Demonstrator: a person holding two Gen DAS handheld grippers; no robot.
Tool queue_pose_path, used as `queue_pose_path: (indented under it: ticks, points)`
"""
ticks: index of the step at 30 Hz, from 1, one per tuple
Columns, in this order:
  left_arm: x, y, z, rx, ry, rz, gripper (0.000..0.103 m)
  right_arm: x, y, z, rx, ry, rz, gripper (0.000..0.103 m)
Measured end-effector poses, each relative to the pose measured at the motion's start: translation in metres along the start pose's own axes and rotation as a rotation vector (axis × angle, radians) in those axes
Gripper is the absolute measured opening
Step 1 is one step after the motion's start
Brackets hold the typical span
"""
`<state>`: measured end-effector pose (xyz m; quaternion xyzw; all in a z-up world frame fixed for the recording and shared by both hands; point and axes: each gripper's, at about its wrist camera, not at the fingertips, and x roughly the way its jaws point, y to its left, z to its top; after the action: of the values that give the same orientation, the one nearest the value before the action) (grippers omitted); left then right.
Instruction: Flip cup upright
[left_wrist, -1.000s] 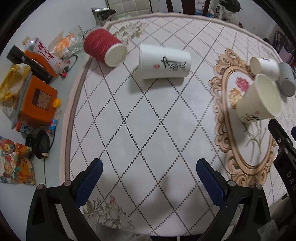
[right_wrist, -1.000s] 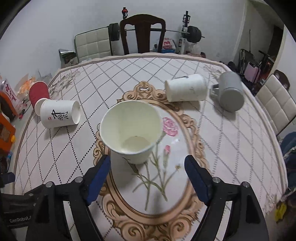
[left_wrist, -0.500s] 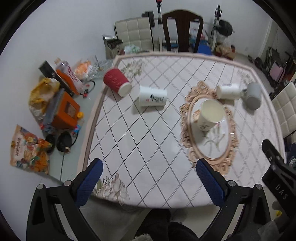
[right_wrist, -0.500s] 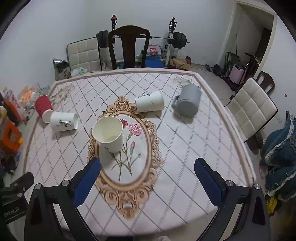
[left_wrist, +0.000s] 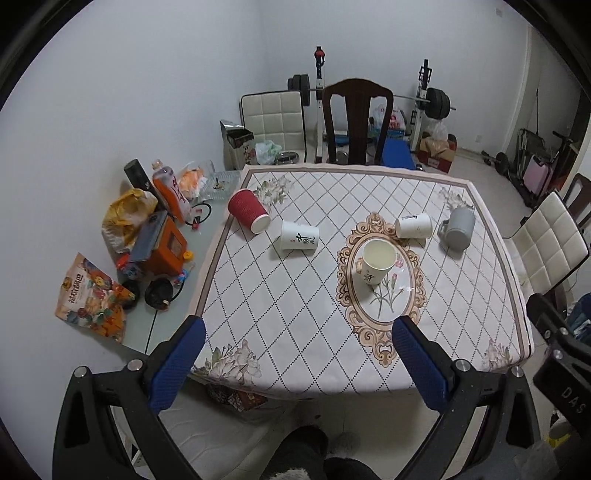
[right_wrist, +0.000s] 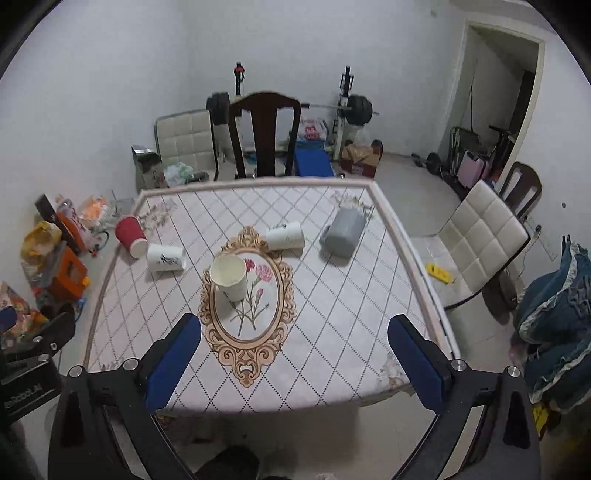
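We held the left gripper (left_wrist: 295, 363) low in the frame with its blue-padded jaws spread wide and nothing between them; it hung off the near edge of the table (left_wrist: 480, 295), well apart from every cup. The right gripper (right_wrist: 293, 363) sat the same way at the bottom of its own frame, jaws wide apart and gripping nothing.

The cream paper cup with dark lettering (left_wrist: 376, 261) stood upright, mouth up, in the upper part of the ornate oval medallion (left_wrist: 384, 325) printed on the diamond-patterned cloth, right of the frame's centre in the left view and left of centre in the right view (right_wrist: 229, 277).

Four other vessels lay on their sides. A ribbed red paper cup (left_wrist: 248, 210) lay at the table's upper left corner, and just beside it lay a white paper cup with black calligraphy (left_wrist: 299, 235). Near the medallion's top edge lay a plain white paper cup (left_wrist: 413, 226), and to its right a grey handled mug (left_wrist: 458, 232).

At the frame's left, off the cloth, we saw an orange box (left_wrist: 168, 249) and a colourful snack bag (left_wrist: 86, 297). A dark wooden chair (left_wrist: 356, 118) stood behind the table.
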<state>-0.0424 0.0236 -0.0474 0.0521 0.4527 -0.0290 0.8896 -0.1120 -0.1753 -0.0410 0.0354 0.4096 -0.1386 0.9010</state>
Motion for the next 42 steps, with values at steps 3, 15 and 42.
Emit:
queue_pose_path:
  ticks: [3, 15, 42]
  points:
    - [-0.013, 0.001, -0.004, -0.009, -0.018, 0.002, 0.103, -0.020, -0.003, 0.002, -0.004, -0.019, 0.006, 0.102]
    - [-0.040, 0.007, -0.011, -0.029, -0.058, 0.027, 0.103, -0.054, -0.002, 0.003, -0.018, -0.049, 0.034, 0.103]
    - [-0.044, 0.011, -0.014, -0.045, -0.059, 0.041, 0.103, -0.055, 0.002, -0.003, -0.029, -0.030, 0.039, 0.103]
